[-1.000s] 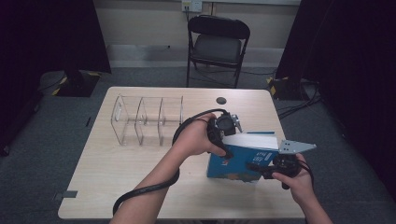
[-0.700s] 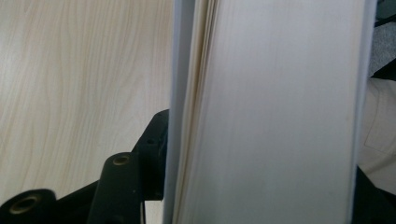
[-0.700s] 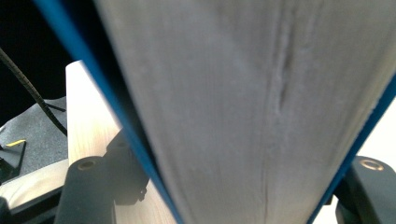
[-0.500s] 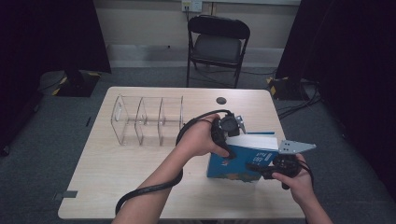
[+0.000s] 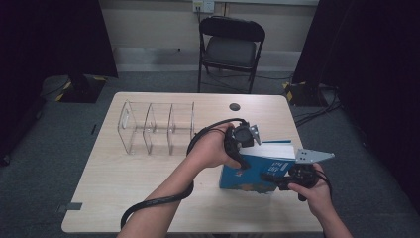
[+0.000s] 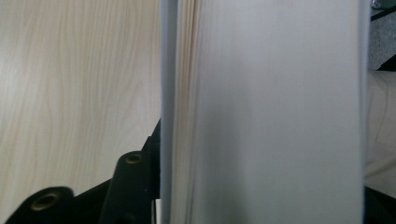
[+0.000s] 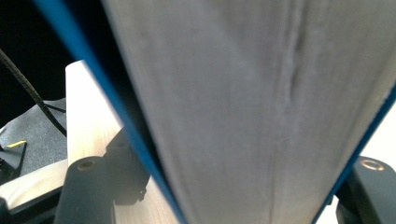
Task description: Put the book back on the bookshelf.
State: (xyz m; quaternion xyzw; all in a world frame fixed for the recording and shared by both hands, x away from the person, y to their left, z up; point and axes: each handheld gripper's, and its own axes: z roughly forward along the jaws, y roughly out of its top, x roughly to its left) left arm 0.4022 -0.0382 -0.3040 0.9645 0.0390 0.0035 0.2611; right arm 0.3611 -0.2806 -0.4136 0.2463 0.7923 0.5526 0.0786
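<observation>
You are standing the blue book (image 5: 257, 171) on edge at the worktop's (image 5: 124, 188) right front, with your left tool (image 5: 241, 140) pinching its top and your right tool (image 5: 277, 179) pinching its side. Keep both grips firm and level while carrying it toward the clear rack (image 5: 156, 128).

1. The bench (image 5: 148, 173) had a pale wood-grain top, smooth and matt.
2. The book (image 5: 252, 173) had a glossy blue cover; its page block (image 6: 280, 116) was off-white paper, finely ribbed.
3. The rack (image 5: 153, 128) at the far left was clear, shiny plastic.
4. Each tool's jaws were matt black plastic; the right tool (image 5: 277, 179) carried a grey metal plate.
</observation>
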